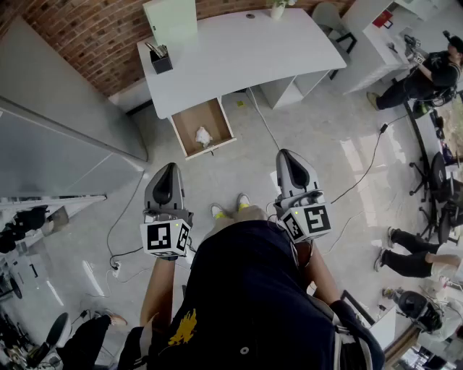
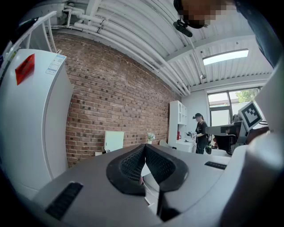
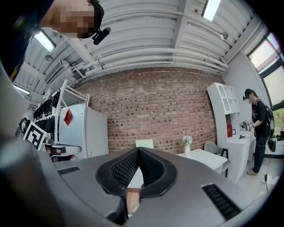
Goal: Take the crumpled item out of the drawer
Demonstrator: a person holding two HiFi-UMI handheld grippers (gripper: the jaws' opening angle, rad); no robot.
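A wooden drawer (image 1: 217, 115) stands pulled out from under the white desk (image 1: 239, 50). A crumpled white item (image 1: 203, 136) lies inside it near its front. Both grippers are held level in front of the person, well short of the drawer, above the floor. The left gripper (image 1: 171, 168) is shut, its black pads (image 2: 133, 165) meeting at the tip with nothing between them. The right gripper (image 1: 285, 154) is also shut and empty, its pads (image 3: 150, 168) closed together. The brick wall fills both gripper views; the drawer's wood (image 3: 132, 195) shows only through the gap under the right gripper's jaws.
A black holder (image 1: 160, 59), a pale upright panel (image 1: 171, 20) and a small vase (image 1: 277, 9) stand on the desk. Cables (image 1: 264, 126) run across the floor. A large white cabinet (image 1: 65, 144) stands at the left. Other people (image 1: 427, 76) and chairs are at the right.
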